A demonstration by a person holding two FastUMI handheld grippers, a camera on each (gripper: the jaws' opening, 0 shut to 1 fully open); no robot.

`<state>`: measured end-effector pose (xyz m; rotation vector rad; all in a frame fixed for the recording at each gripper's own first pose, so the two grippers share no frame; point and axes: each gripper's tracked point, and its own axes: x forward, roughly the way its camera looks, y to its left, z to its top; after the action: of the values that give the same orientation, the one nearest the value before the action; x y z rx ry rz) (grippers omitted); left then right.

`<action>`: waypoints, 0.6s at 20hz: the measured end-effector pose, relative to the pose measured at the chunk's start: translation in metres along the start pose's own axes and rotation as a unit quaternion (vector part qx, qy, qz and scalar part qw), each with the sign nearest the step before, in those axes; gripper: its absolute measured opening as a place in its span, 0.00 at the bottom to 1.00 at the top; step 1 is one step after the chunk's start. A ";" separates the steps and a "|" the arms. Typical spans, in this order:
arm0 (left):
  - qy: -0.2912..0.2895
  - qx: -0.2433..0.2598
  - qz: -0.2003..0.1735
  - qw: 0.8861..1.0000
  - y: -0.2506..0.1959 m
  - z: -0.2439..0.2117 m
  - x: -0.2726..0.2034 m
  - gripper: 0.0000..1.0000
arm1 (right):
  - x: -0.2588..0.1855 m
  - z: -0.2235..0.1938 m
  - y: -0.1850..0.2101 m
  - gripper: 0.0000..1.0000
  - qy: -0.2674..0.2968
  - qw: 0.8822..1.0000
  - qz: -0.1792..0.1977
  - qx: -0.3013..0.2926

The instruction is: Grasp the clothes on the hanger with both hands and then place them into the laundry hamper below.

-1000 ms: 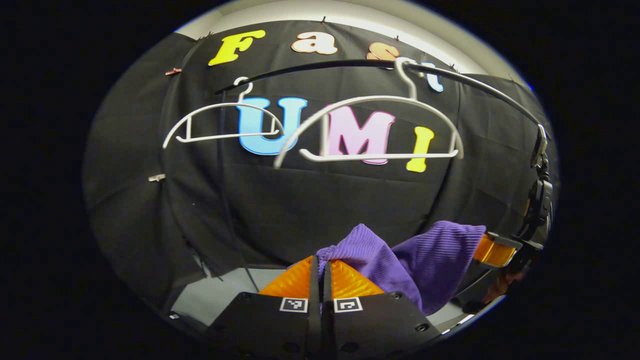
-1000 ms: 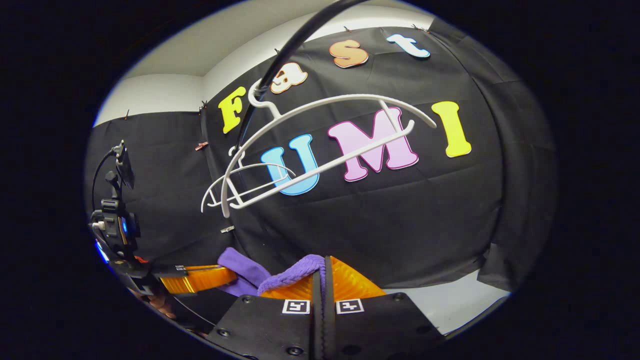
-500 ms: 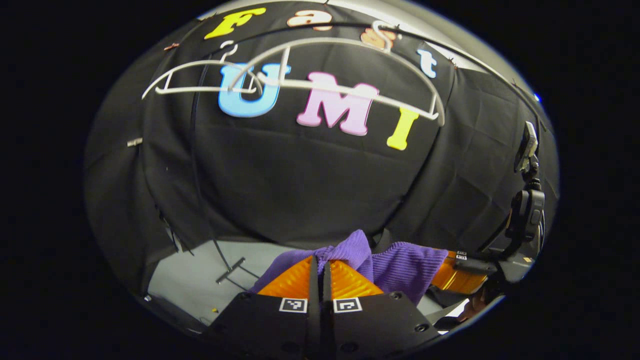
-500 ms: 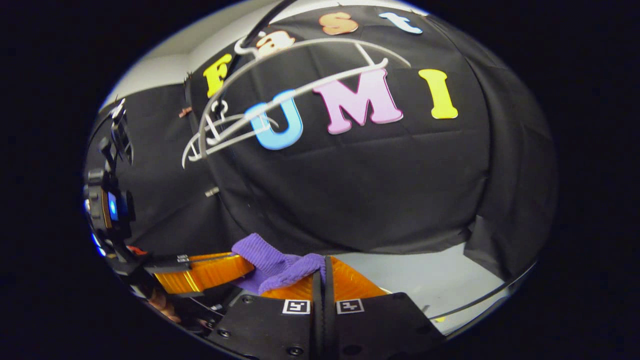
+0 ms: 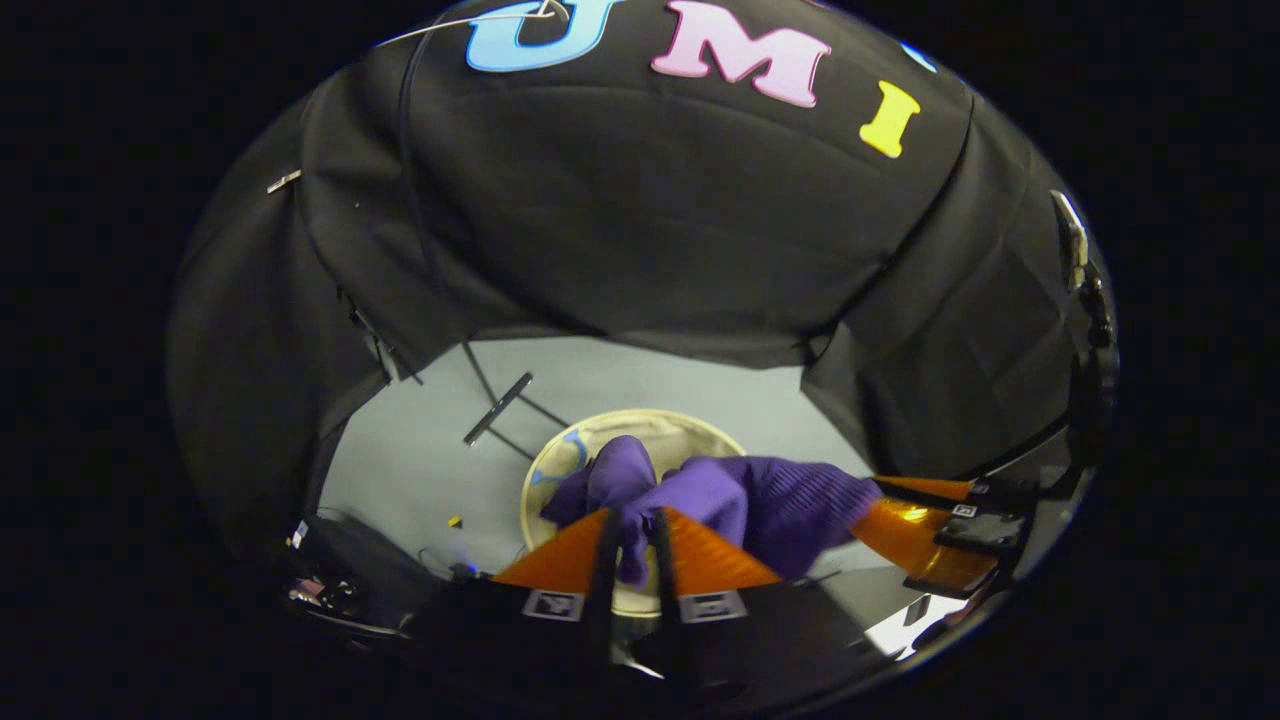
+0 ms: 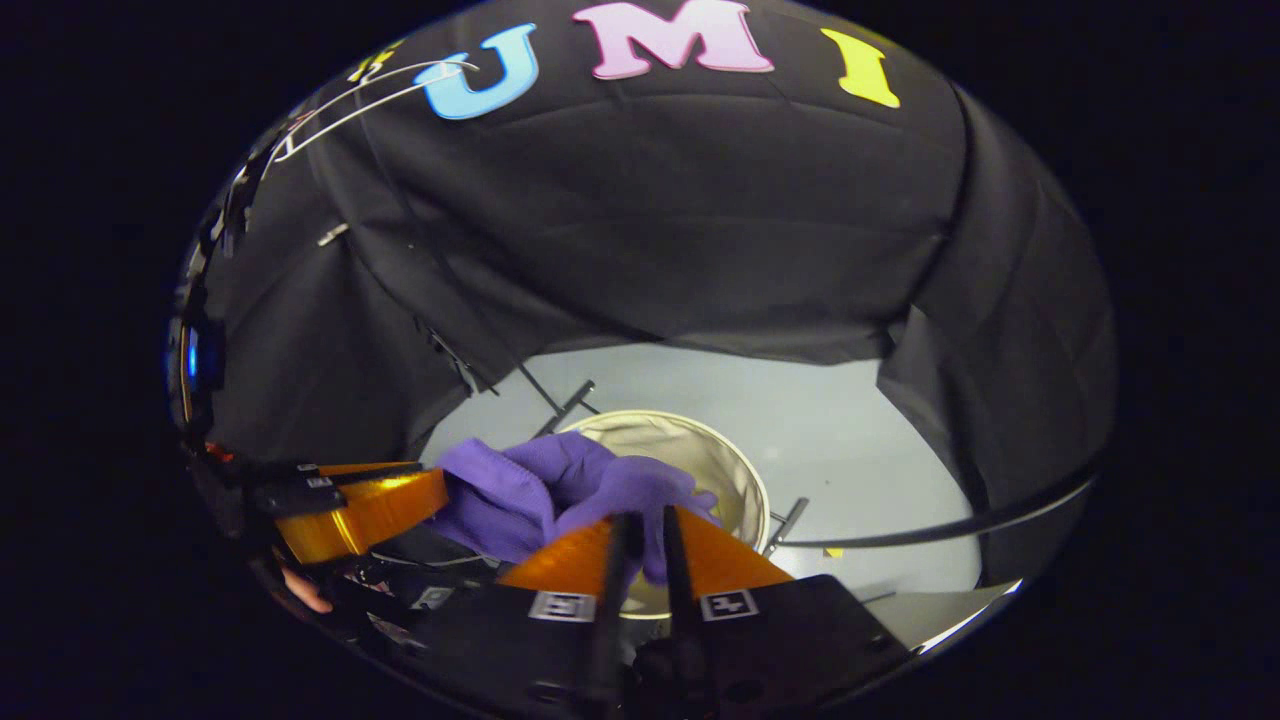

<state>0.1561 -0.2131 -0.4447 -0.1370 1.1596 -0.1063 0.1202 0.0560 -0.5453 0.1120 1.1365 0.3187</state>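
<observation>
A purple ribbed garment (image 5: 740, 495) hangs bunched between my two grippers, right above the round cream laundry hamper (image 5: 545, 470) on the floor. My left gripper (image 5: 632, 525) is shut on one end of the garment, with cloth filling the narrow gap between its fingers. In the right gripper view, my right gripper (image 6: 645, 530) is shut on the other end of the garment (image 6: 540, 485), over the hamper (image 6: 725, 460). Each view also catches the other gripper off to the side: the right gripper (image 5: 905, 520) and the left gripper (image 6: 360, 510). Bare white hangers (image 6: 370, 85) hang high up.
The hamper stands on a grey floor (image 6: 840, 420) ringed by black cloth walls. A dark foot bar of the rack (image 5: 497, 408) lies on the floor behind the hamper, and a dark rack pole (image 6: 930, 525) crosses low on the right. A hand (image 6: 300, 592) holds the left gripper.
Both grippers have dropped with the garment from hanger height to just above the hamper and tilted downward. The hangers have slid to the top edge, and the hamper has come into view.
</observation>
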 end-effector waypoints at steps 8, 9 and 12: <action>-0.036 0.010 -0.003 0.999 -0.006 0.016 -0.029 0.90 | -0.049 0.047 -0.007 0.95 -0.060 0.997 -0.044 0.001; -0.053 0.010 -0.006 0.999 -0.006 0.026 -0.041 0.92 | -0.062 0.058 -0.003 0.96 -0.076 0.996 -0.045 -0.003; -0.111 0.020 -0.011 0.994 -0.006 0.060 -0.086 0.92 | -0.110 0.100 0.009 0.96 -0.139 0.989 -0.056 -0.017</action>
<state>0.1767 -0.2029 -0.3423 -0.1240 0.9332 -0.1302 0.1667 0.0381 -0.4053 0.0609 0.8564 0.2146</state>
